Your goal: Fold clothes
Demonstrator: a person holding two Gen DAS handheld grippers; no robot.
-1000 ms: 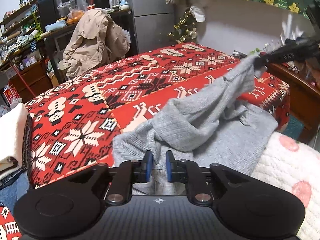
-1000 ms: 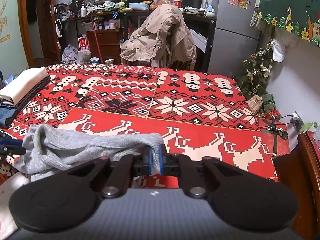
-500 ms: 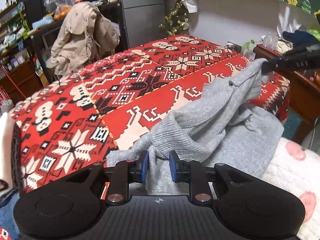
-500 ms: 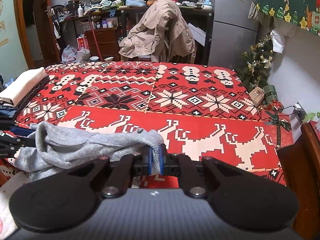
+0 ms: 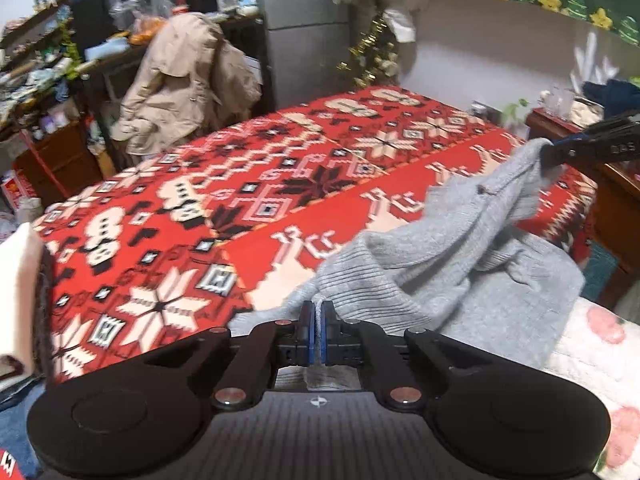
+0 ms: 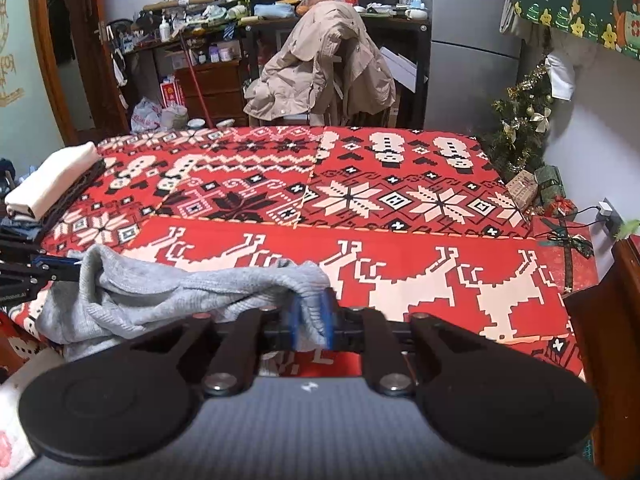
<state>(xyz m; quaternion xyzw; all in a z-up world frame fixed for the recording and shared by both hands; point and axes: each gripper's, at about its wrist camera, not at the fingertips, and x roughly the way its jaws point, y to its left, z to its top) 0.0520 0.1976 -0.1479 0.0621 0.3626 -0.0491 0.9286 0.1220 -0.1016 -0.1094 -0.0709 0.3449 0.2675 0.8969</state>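
Observation:
A grey knit sweater [image 5: 460,264] lies bunched at the near edge of the red patterned bed cover [image 5: 240,200]. My left gripper [image 5: 318,328] is shut on a thin fold of its edge, and the cloth shows between the blue pads. In the right wrist view the sweater [image 6: 180,296] stretches from the left gripper [image 6: 44,272] across to my right gripper [image 6: 311,320]. The right jaws are opening, with a thick wad of the knit still filling the gap between them. From the left wrist view the right gripper [image 5: 560,152] still holds that corner raised above the bed.
A folded cream garment on a dark stack [image 6: 52,180] sits at the bed's left edge. A beige coat [image 6: 324,68] hangs over a chair beyond the bed. A white fleece with pink spots [image 5: 600,340] lies near right, and wooden furniture [image 5: 624,200] stands to the right.
The left jaws, apart before, have closed on the sweater's edge. The right jaws have spread a little around the cloth they pinch. The sweater stays stretched between the two grippers.

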